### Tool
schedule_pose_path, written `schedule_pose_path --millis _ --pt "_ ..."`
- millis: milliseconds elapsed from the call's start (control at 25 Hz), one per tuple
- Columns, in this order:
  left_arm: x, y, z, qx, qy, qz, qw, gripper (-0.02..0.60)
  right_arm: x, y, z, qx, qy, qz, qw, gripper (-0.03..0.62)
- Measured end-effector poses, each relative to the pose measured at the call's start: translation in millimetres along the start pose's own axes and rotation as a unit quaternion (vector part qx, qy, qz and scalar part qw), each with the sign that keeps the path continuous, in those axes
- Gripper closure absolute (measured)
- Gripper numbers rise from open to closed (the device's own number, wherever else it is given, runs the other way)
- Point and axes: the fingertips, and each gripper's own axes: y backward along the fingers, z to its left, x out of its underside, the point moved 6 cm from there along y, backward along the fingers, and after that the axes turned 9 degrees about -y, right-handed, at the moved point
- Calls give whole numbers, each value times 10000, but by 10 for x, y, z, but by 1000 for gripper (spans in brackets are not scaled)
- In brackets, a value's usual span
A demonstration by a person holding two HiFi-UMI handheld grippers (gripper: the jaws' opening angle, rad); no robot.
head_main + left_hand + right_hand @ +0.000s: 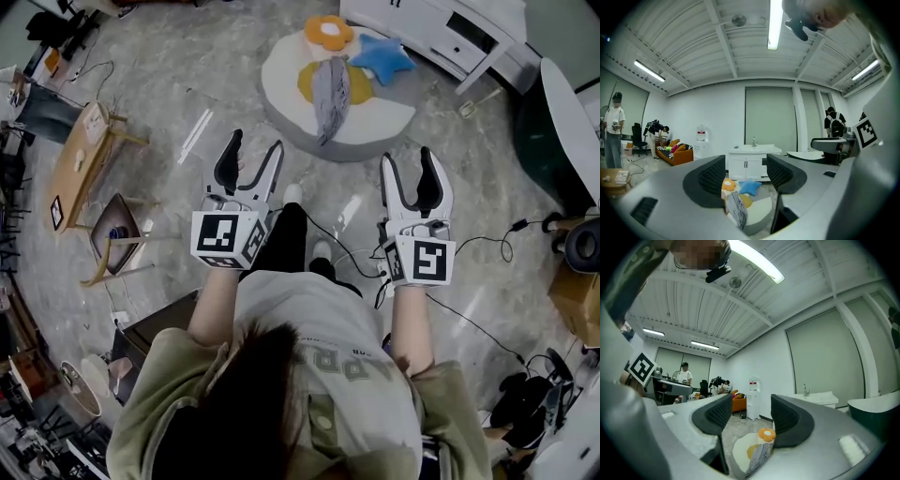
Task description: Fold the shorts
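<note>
Shorts (328, 94), grey and striped, are lying bunched in a narrow strip on a round white mat (375, 127) at the upper middle of the head view, well apart from both grippers. The left gripper (256, 142) and the right gripper (408, 157) are hanging below the mat in that frame. Each is standing with its jaws parted to a moderate gap and gripping nothing; their own views are showing only the far mat between the pads.

Several risks are looming. The fabric is sitting heaped, so a pinch is likely to be catching several layers at once and dragging the whole bundle instead of one edge. An orange flower cushion (329, 32) and a blue star cushion (382, 56) are crowding the top of the mat and could be getting snagged or shoved. A dark cable (349, 255) is trailing across the floor by the person's feet, threatening to catch a step forward.
</note>
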Motion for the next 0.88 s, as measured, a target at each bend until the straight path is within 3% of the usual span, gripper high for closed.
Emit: schedule_pose_path --millis 440,880 --pt "264 -1231 794 210 156 24 9997 314 235 -1206 -189 265 115 179 9994 348" --pt "341 -2431 1556 709 77 205 9972 313 420 -2581 -471 582 -44 353 9977 349"
